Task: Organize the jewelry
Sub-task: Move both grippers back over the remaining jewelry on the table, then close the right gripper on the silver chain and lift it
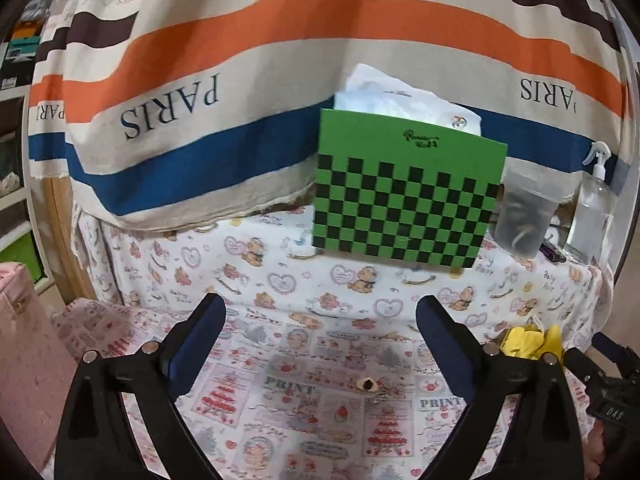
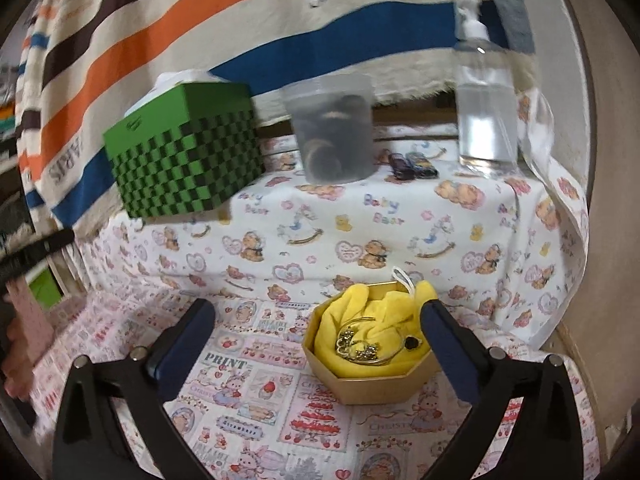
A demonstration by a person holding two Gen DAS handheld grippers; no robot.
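In the left wrist view my left gripper [image 1: 322, 308] stands open over the printed cloth, nothing between its fingers. A small brownish jewelry piece [image 1: 367, 385] lies on the cloth below the gap, with a thin chain [image 1: 380, 400] beside it. A pink jewelry case [image 1: 20, 360] stands at the far left. In the right wrist view my right gripper [image 2: 318, 312] is open too. A tan hexagonal box [image 2: 380, 390] sits just ahead, near its right finger, lined with yellow cloth [image 2: 360, 304]. Gold jewelry [image 2: 360, 346] and a black-stone ring [image 2: 412, 342] lie in the box.
On a raised shelf behind stand a green checkered box [image 2: 188, 152], a cloudy plastic cup [image 2: 332, 132], a clear spray bottle [image 2: 486, 112] and two small dark lighters [image 2: 412, 164]. A striped towel [image 1: 280, 40] hangs behind them. A hand [image 2: 16, 360] shows at the left edge.
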